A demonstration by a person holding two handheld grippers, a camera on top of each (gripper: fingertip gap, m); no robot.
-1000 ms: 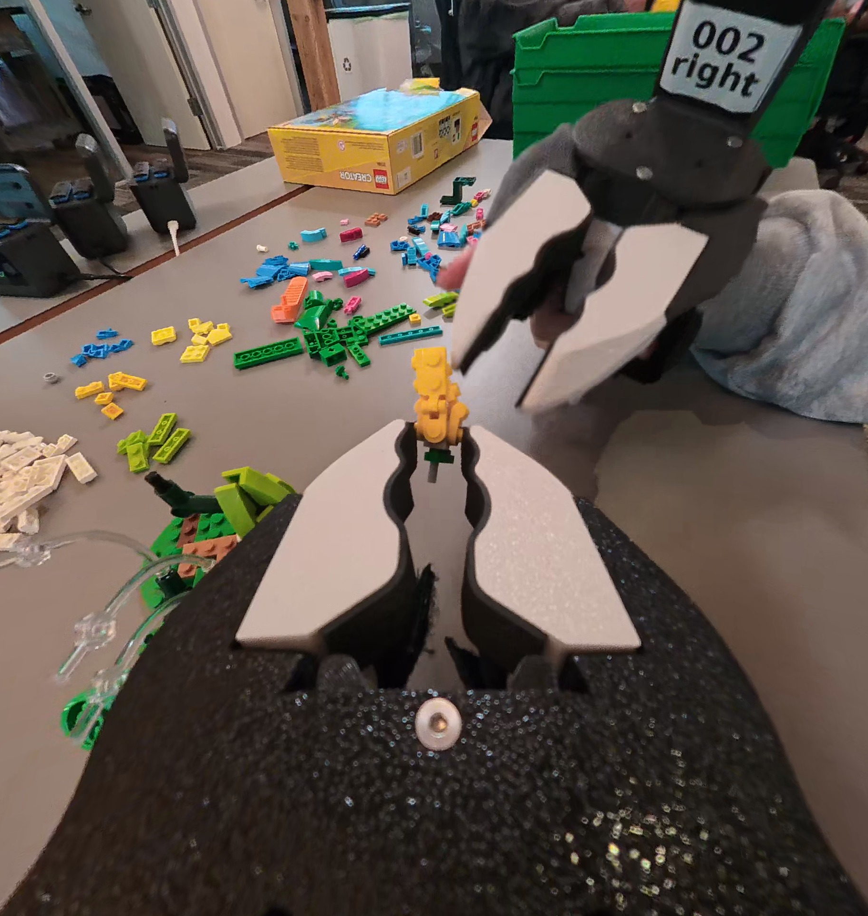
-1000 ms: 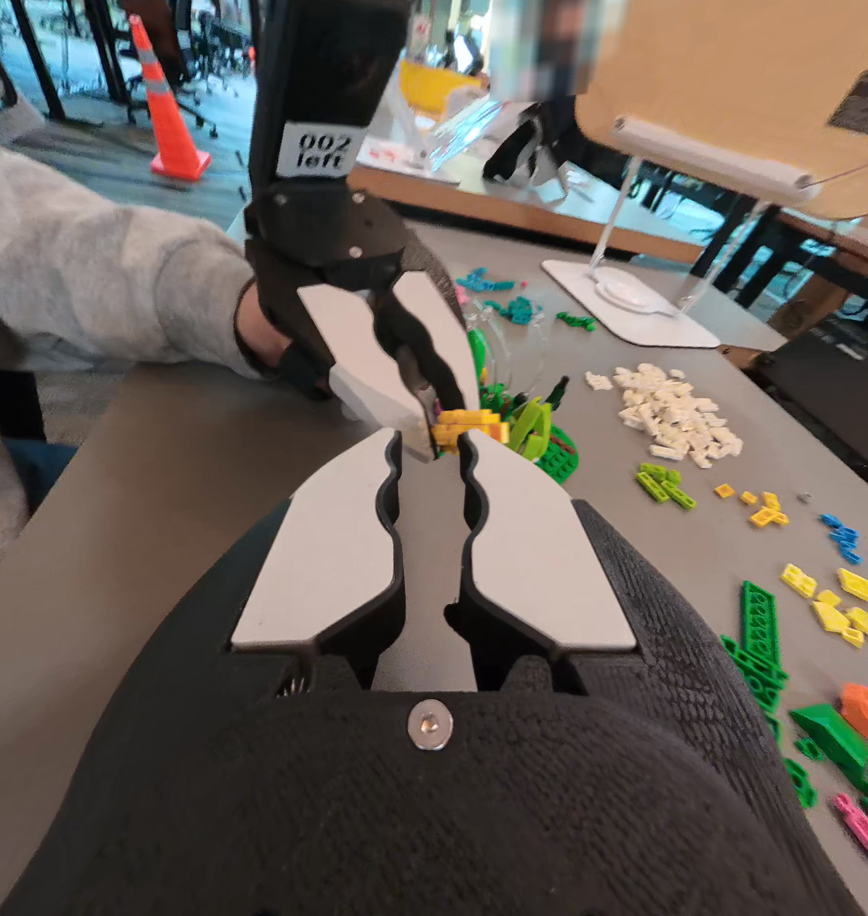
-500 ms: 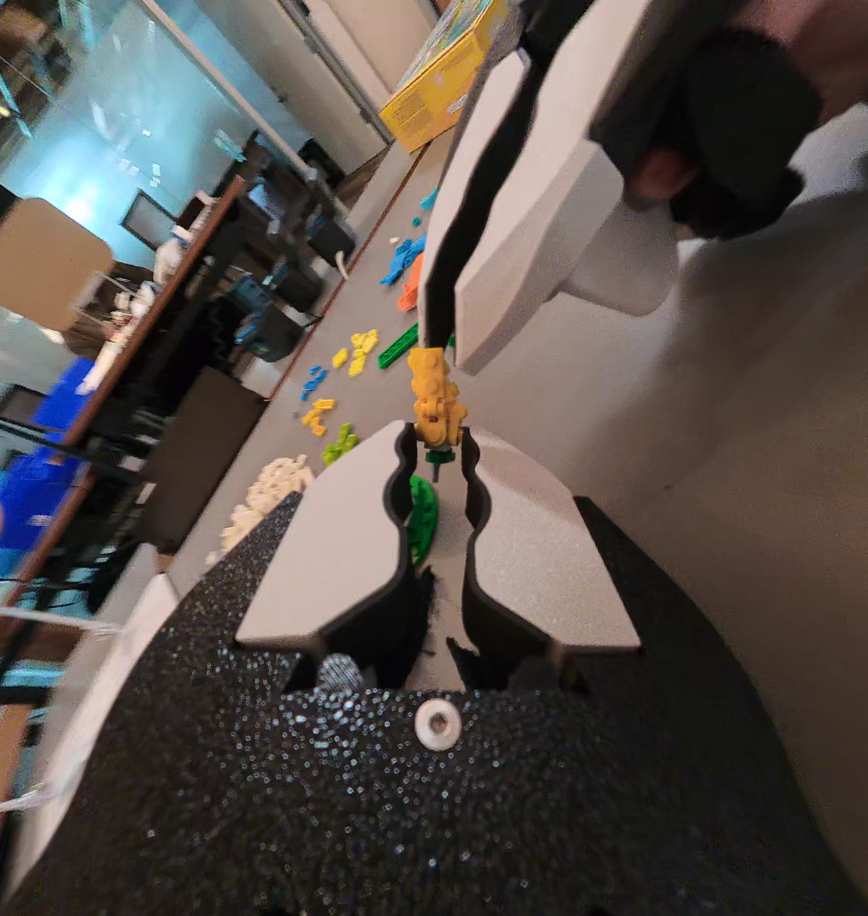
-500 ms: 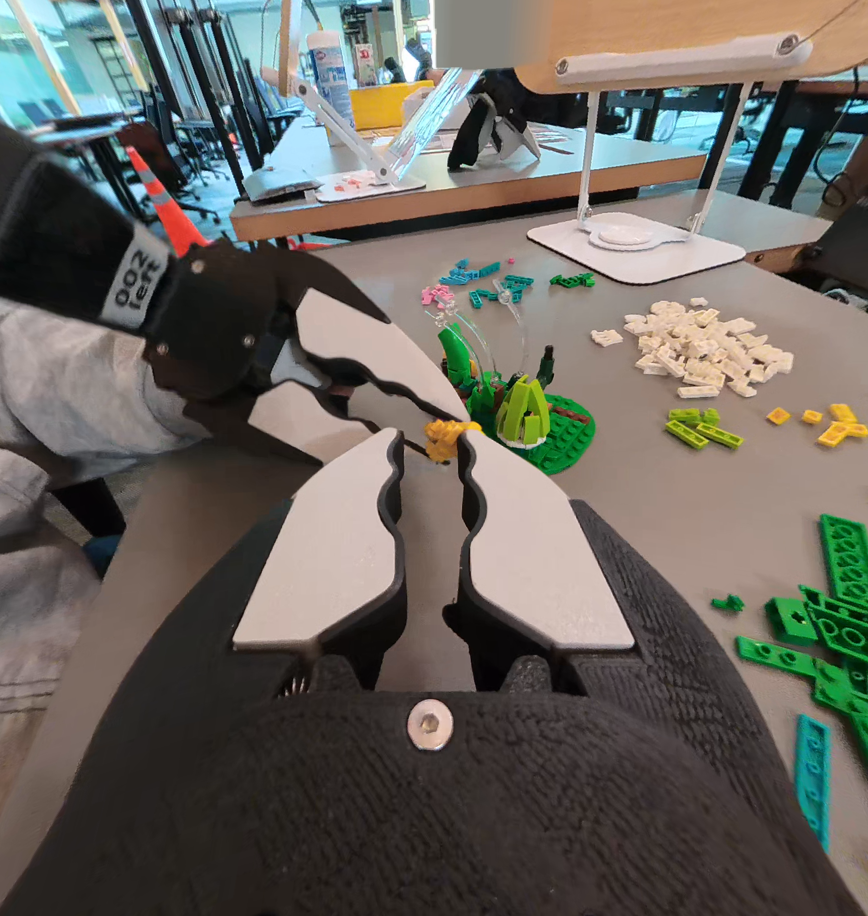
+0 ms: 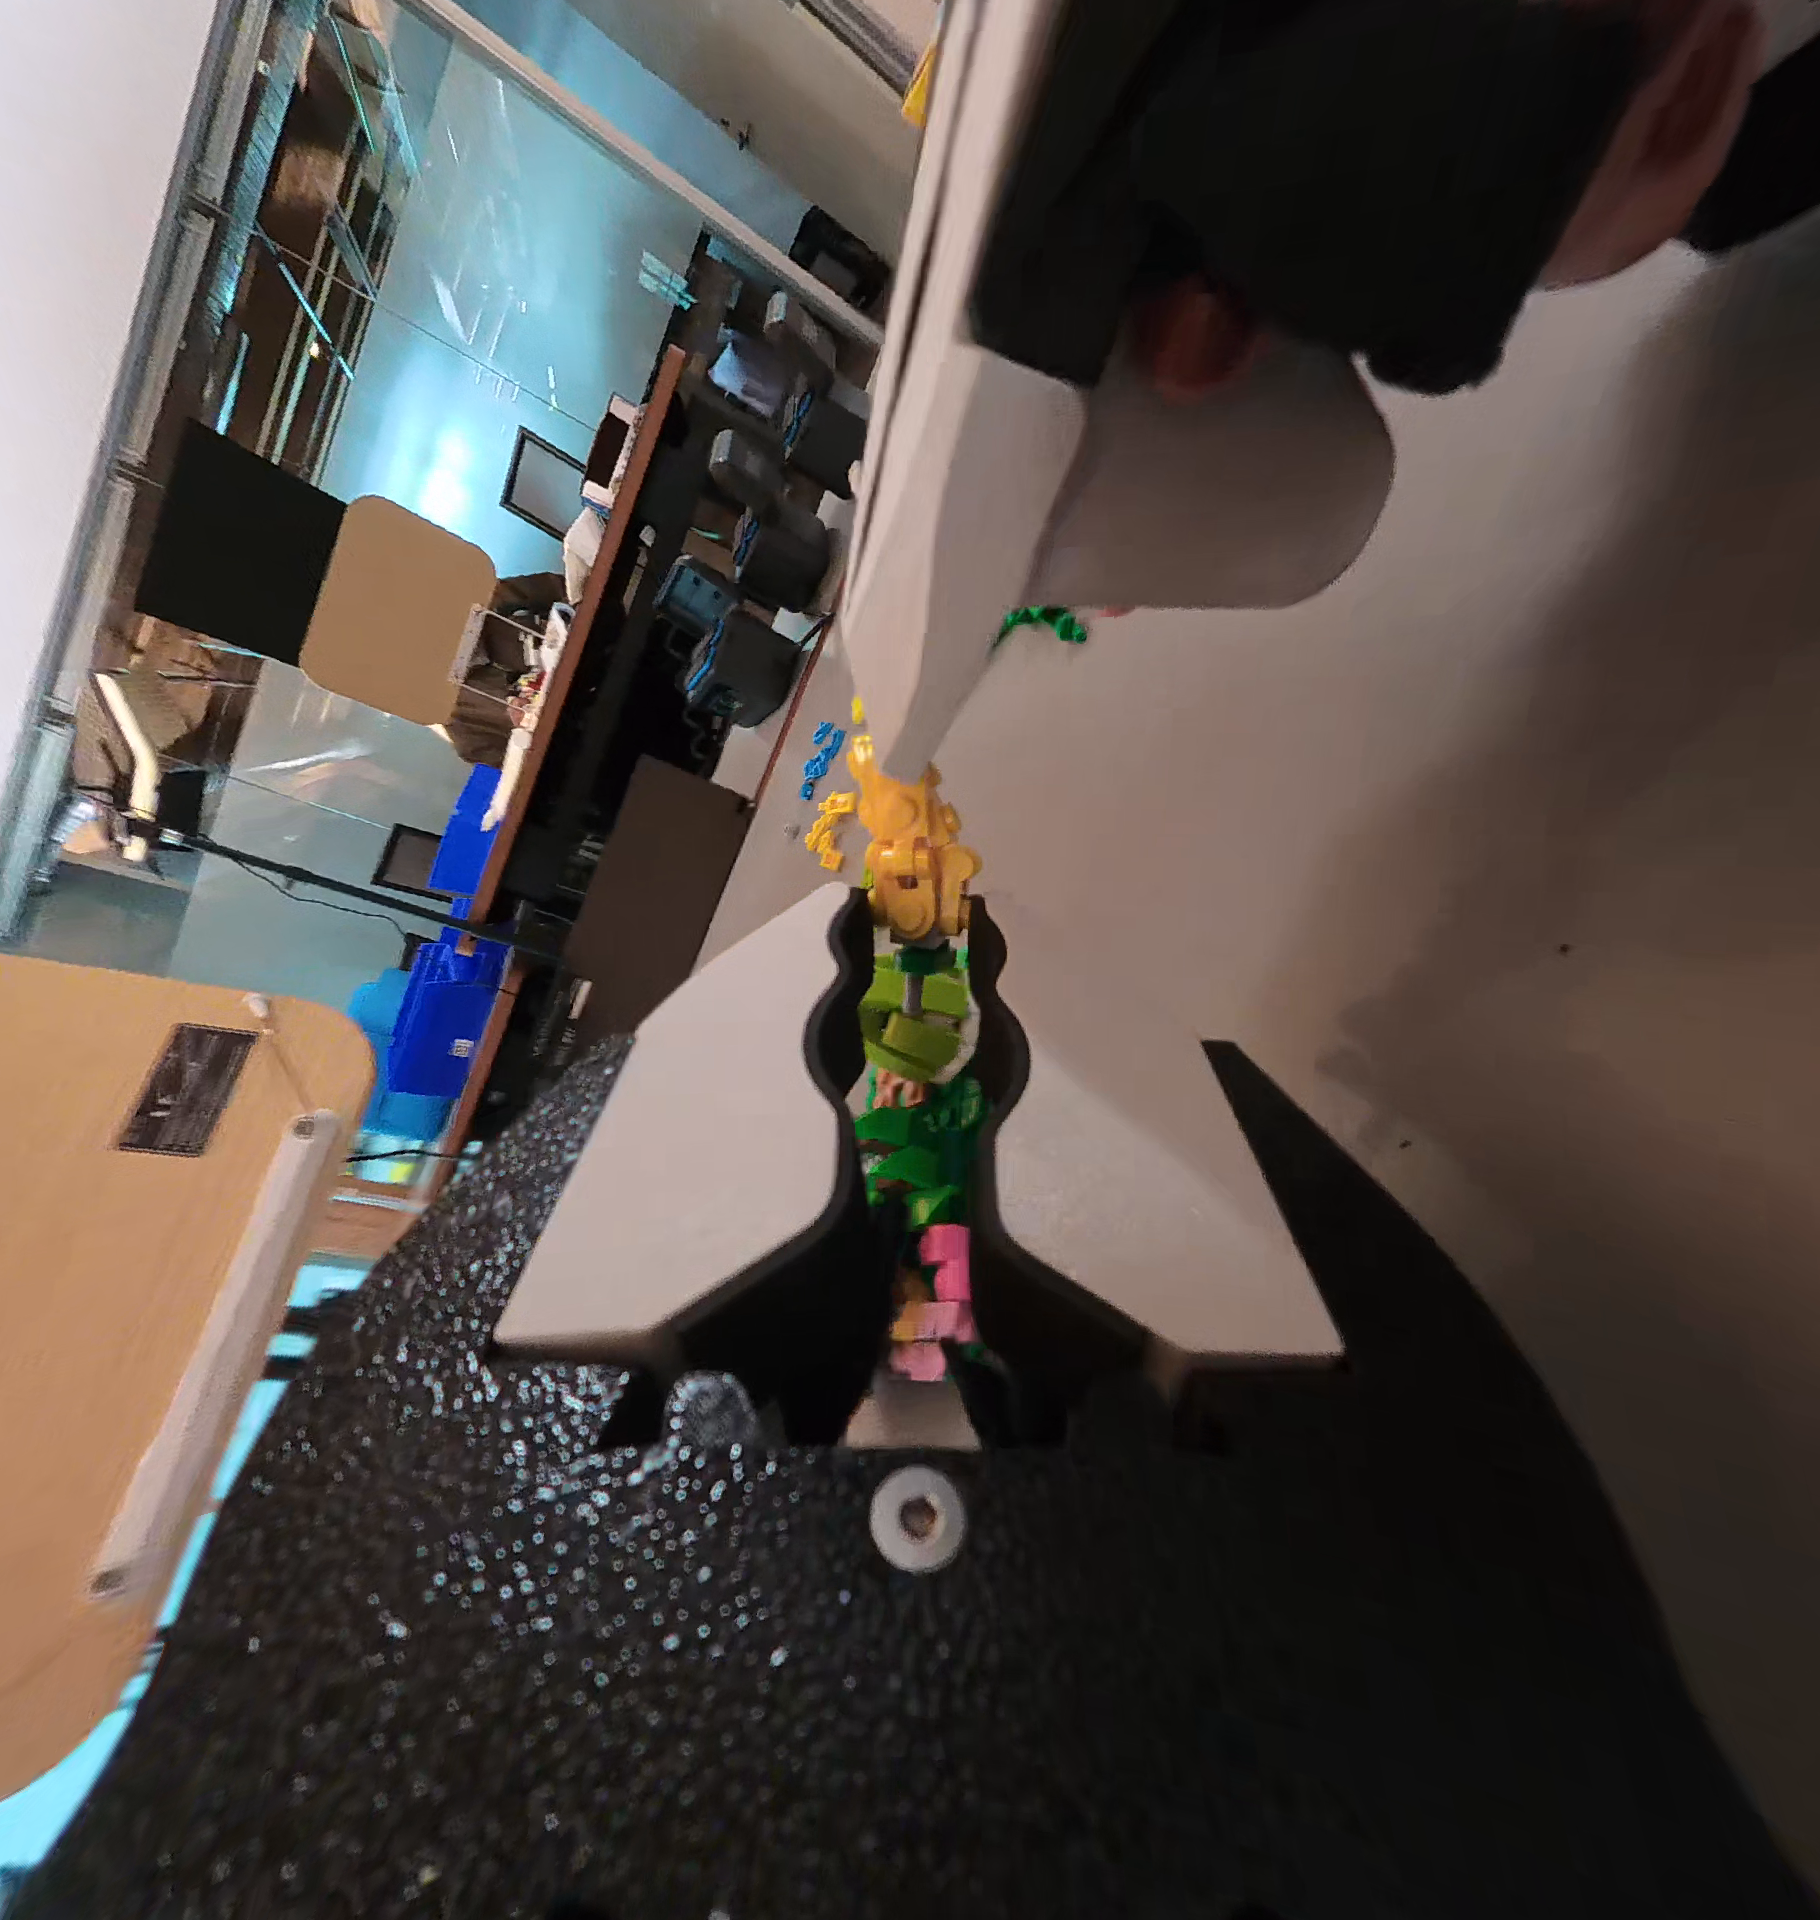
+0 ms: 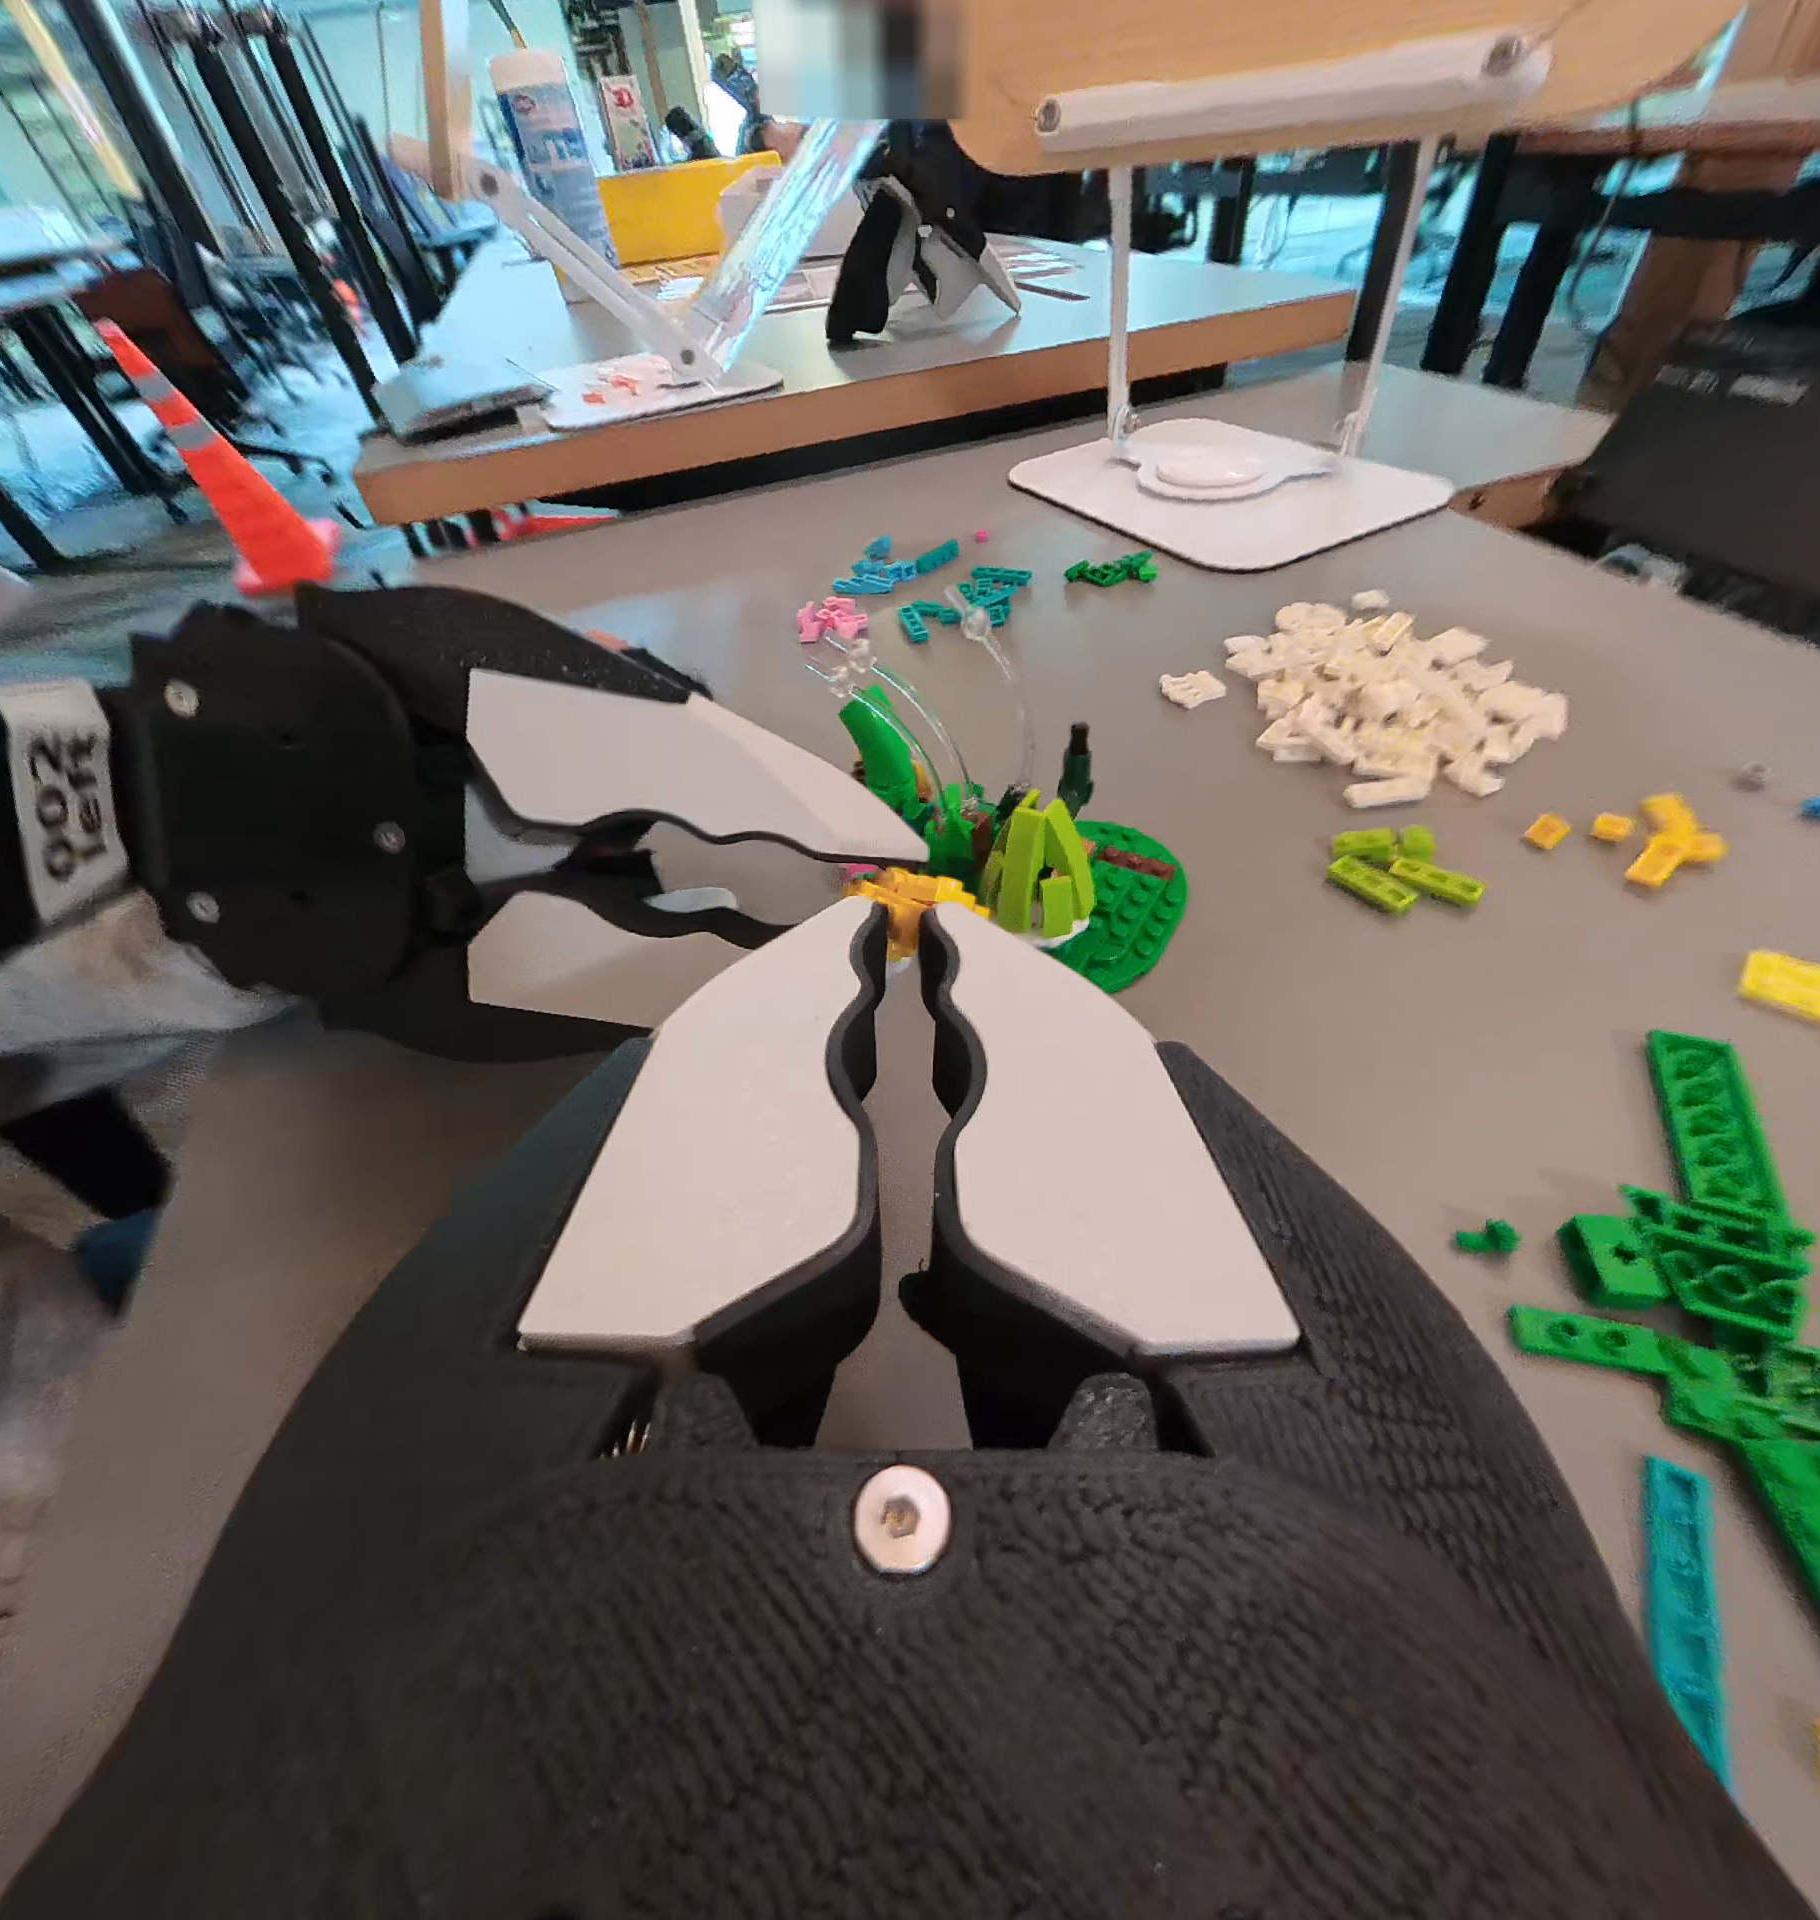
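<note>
My left gripper is shut on the lower end of a small yellow brick flower piece and holds it above the grey table. My right gripper is shut on the same yellow piece; in the left wrist view its closed fingertips meet the piece's far end. The left gripper comes in from the left in the right wrist view. Just behind stands a green plant model on a round green base; it also shows between my left fingers.
On the table lie a pile of white pieces, lime pieces, yellow pieces, green plates and teal pieces. A white stand base sits at the back. An orange cone stands on the floor.
The left gripper rolled over sideways, still holding the yellow piece. The right gripper came up to the piece and closed its jaws on the piece's free end.
</note>
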